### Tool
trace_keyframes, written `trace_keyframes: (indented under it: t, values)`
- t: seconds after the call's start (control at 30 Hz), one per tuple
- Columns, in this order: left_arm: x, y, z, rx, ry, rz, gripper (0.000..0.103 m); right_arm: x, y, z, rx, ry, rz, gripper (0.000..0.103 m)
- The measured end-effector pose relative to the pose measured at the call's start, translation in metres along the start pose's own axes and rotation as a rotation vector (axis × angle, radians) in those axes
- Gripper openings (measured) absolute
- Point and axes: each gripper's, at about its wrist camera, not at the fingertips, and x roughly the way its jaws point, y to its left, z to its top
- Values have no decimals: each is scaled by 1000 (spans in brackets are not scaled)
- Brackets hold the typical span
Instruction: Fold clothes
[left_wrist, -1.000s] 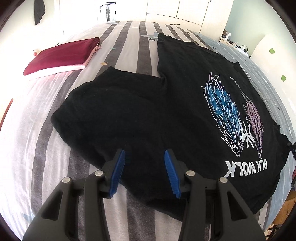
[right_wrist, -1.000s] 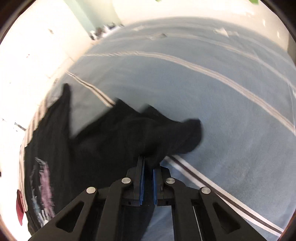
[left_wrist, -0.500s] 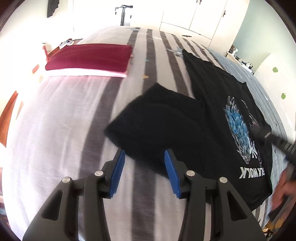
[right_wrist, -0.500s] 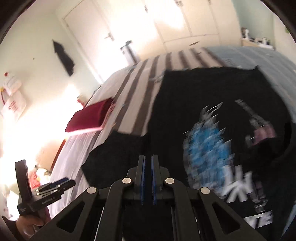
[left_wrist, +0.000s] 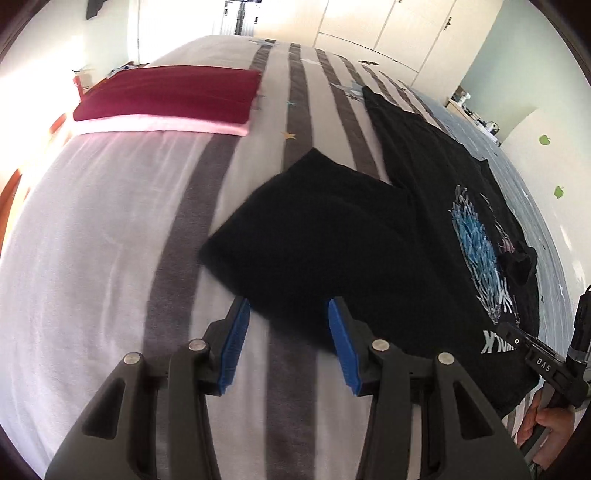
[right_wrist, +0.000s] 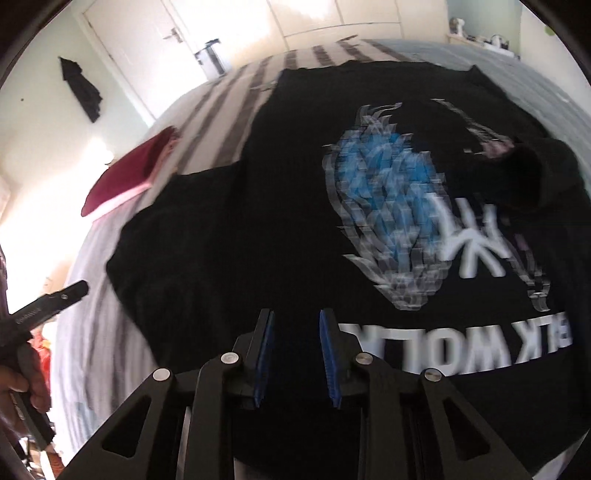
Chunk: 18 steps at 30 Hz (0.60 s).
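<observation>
Striped bed (left_wrist: 110, 229) carries black tee (right_wrist: 280, 206), folded red stack (left_wrist: 166, 96) at far-left corner; both grippers (left_wrist: 286, 332) (right_wrist: 295, 354) empty, fingers apart.

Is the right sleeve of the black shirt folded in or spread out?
Folded in: the right sleeve lies on the shirt print.

We read the black T-shirt's (right_wrist: 229, 236) print (right_wrist: 388, 206) only as a motion-blurred smear. At three o'clock its lettering (right_wrist: 458, 349) runs off the frame, and one sleeve (right_wrist: 535, 173), perhaps folded inward, covers part of the graphic.
</observation>
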Motion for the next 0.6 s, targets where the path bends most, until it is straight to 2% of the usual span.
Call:
trace_keyframes:
  t: [0.13,0.23,0.4,0.5,0.53,0.57,0.6]
  values:
    - [25,-63,8,73,19,-79,42,-24,-69,-1,26,-33,-155,25]
    - [49,-126,12,139,46,-146,42,-41,-117,-3,47,-53,-257,29]
    - [88,-236,17,266,74,-250,43,-61,-173,-19,85,-56,-312,29]
    - [106,-292,23,340,77,-296,46,-66,-193,-27,66,-51,-313,29]
    - [111,-308,24,365,78,-308,46,-67,-197,-29,57,-53,-311,32]
    - [117,-324,25,392,77,-318,47,-67,-200,-30,46,-56,-310,40]
    - [121,-336,26,421,73,-317,49,-67,-204,-32,34,-59,-308,44]
